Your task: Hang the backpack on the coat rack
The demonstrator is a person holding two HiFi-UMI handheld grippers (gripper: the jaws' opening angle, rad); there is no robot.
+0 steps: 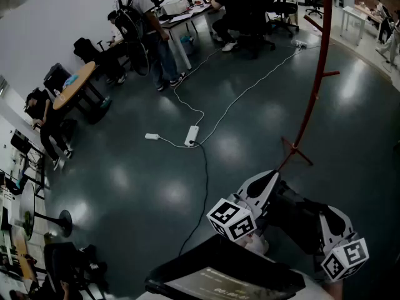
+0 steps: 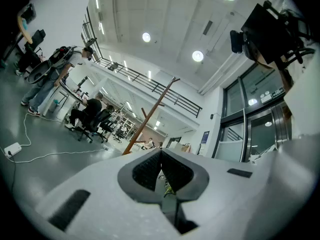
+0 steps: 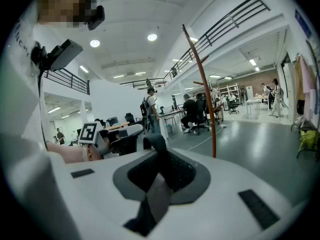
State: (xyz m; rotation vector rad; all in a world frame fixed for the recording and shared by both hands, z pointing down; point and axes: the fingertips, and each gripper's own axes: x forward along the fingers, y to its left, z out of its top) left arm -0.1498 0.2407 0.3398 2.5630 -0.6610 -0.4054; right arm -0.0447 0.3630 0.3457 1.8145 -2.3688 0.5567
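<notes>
I hold the black fabric backpack (image 1: 299, 216) off the dark glossy floor (image 1: 137, 167), slung between my two grippers. In the head view its long axis runs from my left gripper up and left to my right gripper down and right. I cannot tell which end is its top.

In the right gripper view, my right gripper (image 3: 158, 170) has its jaws closed hard on the backpack's dark grey webbing strap (image 3: 153, 200). The strap passes flat between the pads and curls into a loop just above the fingertips.

In the left gripper view, my left gripper (image 2: 161, 176) has its jaws drawn together to a thin slit. A narrow dark band of the backpack is pinched edge-on in the slit, with a small yellow-green scrap (image 2: 168, 187) beside it. I cannot make out what that scrap is.

The tall reddish-brown metal coat rack (image 1: 317, 83) stands upright on the floor ahead of both grippers, apart from the backpack. Its feet are spread just beyond my left gripper's white body, and short pegs angle off its pole.

A white power strip (image 1: 192, 135) lies farther out on the floor, with white cables trailing towards the desks.
</notes>
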